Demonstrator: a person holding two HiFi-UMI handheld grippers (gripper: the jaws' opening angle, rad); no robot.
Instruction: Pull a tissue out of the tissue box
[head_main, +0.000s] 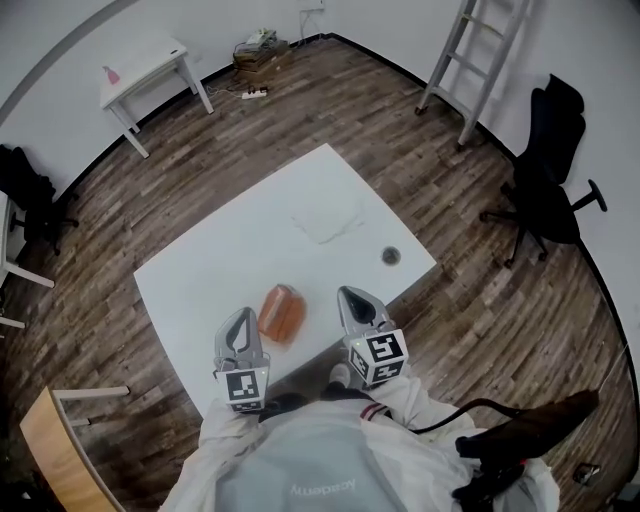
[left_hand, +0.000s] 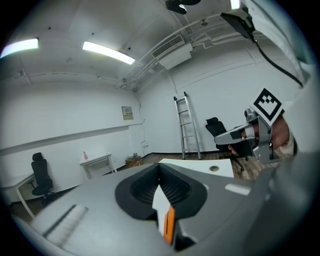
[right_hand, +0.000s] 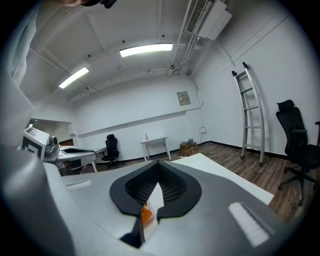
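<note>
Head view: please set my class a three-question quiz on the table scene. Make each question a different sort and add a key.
1. True or false: the orange tissue box lies between the left gripper and the right gripper.
2. What lies on the white table beyond the box? A: a crumpled white tissue. B: a mug. C: a book.
3. Fill in: the jaws of both grippers are ____ (open or shut).
Key: 1 true; 2 A; 3 shut, with nothing held.
</note>
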